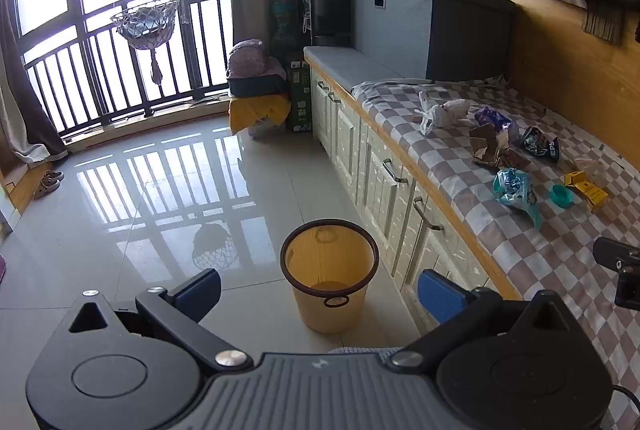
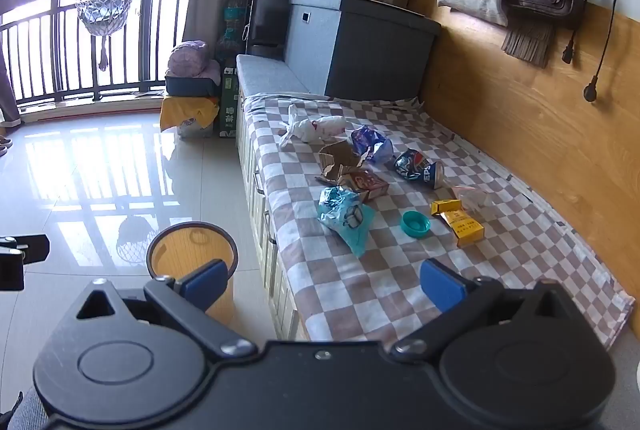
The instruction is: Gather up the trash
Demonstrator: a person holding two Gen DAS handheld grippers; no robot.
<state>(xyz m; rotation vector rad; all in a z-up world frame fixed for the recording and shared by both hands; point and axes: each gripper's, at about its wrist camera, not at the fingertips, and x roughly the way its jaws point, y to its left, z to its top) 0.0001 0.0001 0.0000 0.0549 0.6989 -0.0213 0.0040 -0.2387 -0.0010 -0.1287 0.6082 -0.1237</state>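
Both of your grippers spread wide, nothing held.

Trash lies at 12 o'clock of your right gripper on the checkered cloth; the bin waits below your left gripper, ready for drops.

Brown-and-white checked cloth, teal cap, yellow box, tan bin, blue-padded tools.

The right gripper, jaws wide apart, hovers near a crumpled teal plastic wrapper on the checkered brown-and-white cloth; beside the wrapper lies a round teal cap.
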